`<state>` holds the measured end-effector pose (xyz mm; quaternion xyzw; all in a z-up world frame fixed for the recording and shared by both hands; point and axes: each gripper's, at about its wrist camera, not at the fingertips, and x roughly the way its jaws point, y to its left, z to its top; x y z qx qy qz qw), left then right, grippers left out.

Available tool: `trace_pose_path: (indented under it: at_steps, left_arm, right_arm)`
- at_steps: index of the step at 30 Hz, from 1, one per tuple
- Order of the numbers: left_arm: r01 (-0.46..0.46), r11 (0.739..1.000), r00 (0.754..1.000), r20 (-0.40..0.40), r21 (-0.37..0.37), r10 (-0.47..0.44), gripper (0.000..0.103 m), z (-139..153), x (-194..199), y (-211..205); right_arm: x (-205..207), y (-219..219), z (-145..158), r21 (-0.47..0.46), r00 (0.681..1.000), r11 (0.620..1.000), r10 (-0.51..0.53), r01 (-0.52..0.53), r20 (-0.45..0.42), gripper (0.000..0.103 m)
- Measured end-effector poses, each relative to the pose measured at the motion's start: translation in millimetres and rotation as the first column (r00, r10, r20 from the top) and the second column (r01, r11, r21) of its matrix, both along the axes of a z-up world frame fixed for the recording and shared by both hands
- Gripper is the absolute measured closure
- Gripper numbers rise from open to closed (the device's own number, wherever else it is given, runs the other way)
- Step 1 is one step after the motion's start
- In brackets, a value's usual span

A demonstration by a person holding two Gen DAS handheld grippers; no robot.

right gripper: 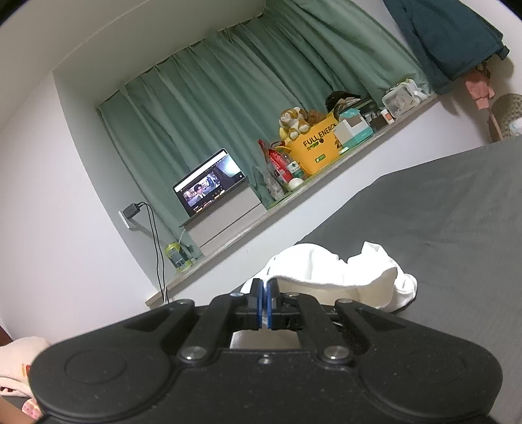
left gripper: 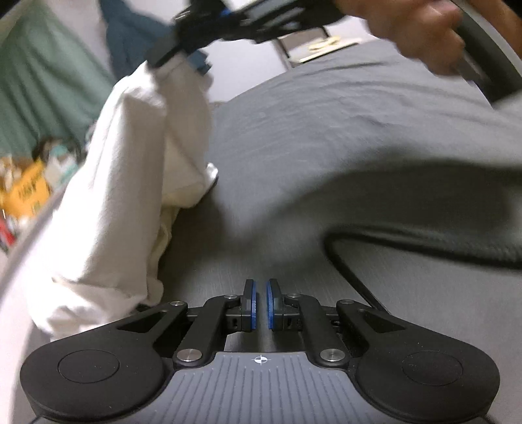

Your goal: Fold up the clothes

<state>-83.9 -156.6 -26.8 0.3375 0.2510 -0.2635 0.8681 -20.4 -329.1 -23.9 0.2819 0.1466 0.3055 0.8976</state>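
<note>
Left tongs (left gripper: 260,305) nearly closed, blue pads (left gripper: 250,305) a thin gap apart, nothing between them. They point down over the bare grey bed sheet (left gripper: 326,137), clear of the cloth.

Right tongs (right gripper: 264,305) closed on the edge of the white garment (right gripper: 342,270); in the right wrist view the pads pinch a fold of white fabric at the tips. In the left wrist view the right tongs (left gripper: 177,53) sit high at top, gripping the garment's top end, with the person's hand (left gripper: 421,29) on the handle at upper right; blurred.

White garment (left gripper: 124,169) hangs from that grip as a long bunched drape and runs down to the bed near its left edge, lower part crumpled on the sheet just left of the left tongs. From the right wrist view the rest of it lies in a loose heap on the sheet, near the bed edge that faces the window ledge (right gripper: 293,208).

A black cable (left gripper: 345,261) curves across the sheet right of the left tongs.

Background: green curtain (right gripper: 228,98); on the ledge an open laptop (right gripper: 210,186) with the screen lit, a yellow box (right gripper: 318,146) with a plush toy (right gripper: 293,122) on top. Dark teal garment (right gripper: 447,42) hangs at upper right. A pale cloth (right gripper: 16,365) at the lower left corner of the right wrist view, partly hidden.
</note>
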Motion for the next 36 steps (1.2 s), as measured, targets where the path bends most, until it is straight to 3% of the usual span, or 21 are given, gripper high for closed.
trace_pose_path:
  at_steps: [4, 5, 8, 13, 18, 21, 27, 33, 34, 35, 36]
  left_arm:
    - [0.016, 1.000, 1.000, -0.016, 0.010, -0.015, 0.096, 5.5, 1.4, -0.1]
    - [0.011, 1.000, 1.000, -0.022, -0.013, -0.012, 0.096, 11.1, 3.2, 1.9]
    - [0.023, 0.984, 0.996, -0.076, -0.176, -0.036, 0.096, 30.4, 6.1, 17.1]
    - [-0.027, 0.981, 0.976, -0.219, -0.193, -0.017, 0.095, 14.7, 16.4, 18.1]
    - [-0.115, 0.957, 0.961, -0.273, -0.268, 0.040, 0.096, 12.9, 24.9, 14.0]
    - [-0.123, 0.946, 0.961, -0.272, -0.301, 0.038, 0.095, 11.8, 24.9, 20.0]
    - [-0.085, 0.956, 0.966, -0.257, -0.281, 0.010, 0.095, 11.1, 24.8, 19.1]
    - [-0.045, 0.963, 0.970, -0.242, -0.264, -0.020, 0.067, 13.8, 22.9, 17.8]
    - [-0.055, 0.962, 0.969, -0.246, -0.267, -0.013, 0.053, 14.8, 24.1, 19.3]
    - [-0.074, 0.961, 0.969, -0.246, -0.268, 0.006, 0.026, 16.8, 25.8, 21.8]
    - [-0.095, 0.957, 0.972, -0.233, -0.275, 0.029, 0.013, 21.1, 26.3, 25.6]
  right_arm:
    - [0.2, -0.6, -0.2, 0.001, 1.000, 1.000, -0.002, 0.002, 0.000, 0.100]
    - [0.2, -1.3, -0.4, 0.003, 1.000, 1.000, -0.003, 0.003, 0.000, 0.100]
    - [0.6, -2.5, -0.8, 0.006, 1.000, 1.000, -0.003, 0.003, 0.000, 0.100]
    - [2.4, -0.3, -2.4, 0.004, 1.000, 1.000, 0.004, -0.004, -0.008, 0.100]
    - [2.5, 0.5, -2.6, -0.005, 1.000, 1.000, 0.008, -0.008, -0.012, 0.100]
    - [2.3, 0.3, -2.5, -0.008, 1.000, 1.000, 0.008, -0.008, -0.013, 0.100]
    - [4.7, 1.4, -2.7, -0.012, 1.000, 1.000, 0.012, -0.012, -0.018, 0.099]
    - [5.3, 1.9, -3.4, -0.019, 1.000, 1.000, 0.018, -0.018, -0.019, 0.099]
    - [5.5, 1.8, -3.5, -0.019, 1.000, 1.000, 0.018, -0.018, -0.019, 0.099]
    - [5.8, 1.6, -3.4, -0.018, 1.000, 1.000, 0.018, -0.018, -0.019, 0.099]
    - [5.8, 1.6, -3.4, -0.019, 1.000, 1.000, 0.018, -0.018, -0.019, 0.099]
